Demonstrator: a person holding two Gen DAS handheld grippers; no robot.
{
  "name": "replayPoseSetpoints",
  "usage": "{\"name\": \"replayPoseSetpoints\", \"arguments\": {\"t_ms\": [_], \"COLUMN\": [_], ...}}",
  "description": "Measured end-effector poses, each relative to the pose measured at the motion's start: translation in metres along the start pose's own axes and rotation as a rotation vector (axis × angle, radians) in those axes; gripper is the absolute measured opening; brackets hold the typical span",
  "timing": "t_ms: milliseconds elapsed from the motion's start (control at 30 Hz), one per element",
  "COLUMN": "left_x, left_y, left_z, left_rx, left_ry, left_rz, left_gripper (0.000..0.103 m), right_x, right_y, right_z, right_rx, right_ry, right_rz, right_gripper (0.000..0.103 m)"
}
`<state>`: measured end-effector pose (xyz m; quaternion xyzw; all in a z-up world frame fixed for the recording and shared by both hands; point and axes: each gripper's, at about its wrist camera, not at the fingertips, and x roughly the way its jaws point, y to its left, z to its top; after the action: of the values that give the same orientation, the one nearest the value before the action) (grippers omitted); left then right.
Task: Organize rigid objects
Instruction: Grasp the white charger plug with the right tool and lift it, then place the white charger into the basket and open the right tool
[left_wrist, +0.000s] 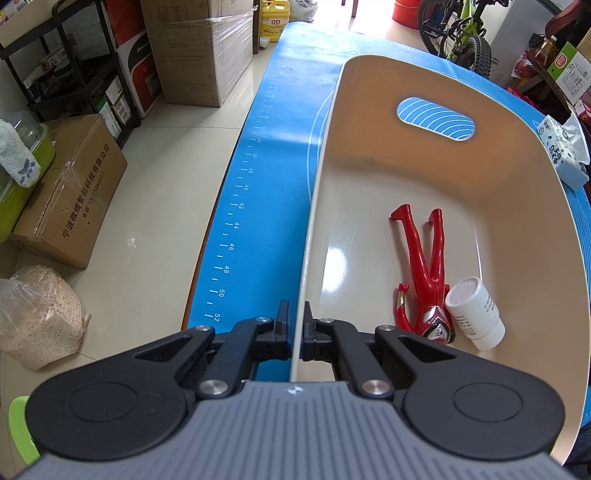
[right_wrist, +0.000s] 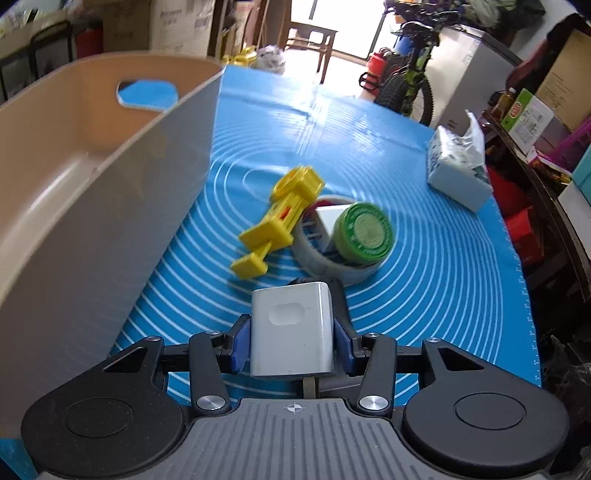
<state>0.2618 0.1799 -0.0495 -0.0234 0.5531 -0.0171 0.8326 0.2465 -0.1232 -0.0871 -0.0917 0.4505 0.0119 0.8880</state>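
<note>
My left gripper (left_wrist: 295, 325) is shut on the left wall of a beige plastic bin (left_wrist: 317, 206), one finger inside and one outside. Inside the bin lie a red toy figure (left_wrist: 424, 280) and a white pill bottle (left_wrist: 474, 314). My right gripper (right_wrist: 291, 341) is shut on a white charger block (right_wrist: 291, 328) and holds it above the blue mat. The bin (right_wrist: 92, 166) stands to its left. Ahead on the mat lie a yellow toy part (right_wrist: 280, 218), a grey tape roll (right_wrist: 332, 258) and a green round tin (right_wrist: 364, 232) leaning in the roll.
A blue mat (right_wrist: 424, 277) with white rings covers the table. A tissue pack (right_wrist: 458, 166) lies at the mat's far right, also in the left wrist view (left_wrist: 563, 151). The table's left edge drops to a floor with cardboard boxes (left_wrist: 70, 192). A bicycle (right_wrist: 406, 74) stands beyond.
</note>
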Motion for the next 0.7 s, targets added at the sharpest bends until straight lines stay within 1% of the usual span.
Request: {"name": "replayPoseSetpoints", "arguments": {"t_ms": [100, 367, 533, 700], "left_x": [0.000, 0.000, 0.000, 0.000], "left_y": [0.000, 0.000, 0.000, 0.000], "left_z": [0.000, -0.001, 0.000, 0.000], "left_rx": [0.001, 0.002, 0.001, 0.002], "left_ry": [0.000, 0.000, 0.000, 0.000], "left_rz": [0.001, -0.001, -0.001, -0.001], "left_gripper": [0.005, 0.005, 0.005, 0.005], "right_x": [-0.013, -0.057, -0.077, -0.079], "right_y": [-0.004, -0.005, 0.005, 0.027], "right_z": [0.008, 0.042, 0.066, 0.087], "right_rx": [0.022, 0.036, 0.026, -0.007], "right_ry": [-0.034, -0.166, -0.241, -0.272], "right_rz": [0.007, 0.026, 0.058, 0.112], "right_gripper": [0.053, 0.053, 0.053, 0.053]}}
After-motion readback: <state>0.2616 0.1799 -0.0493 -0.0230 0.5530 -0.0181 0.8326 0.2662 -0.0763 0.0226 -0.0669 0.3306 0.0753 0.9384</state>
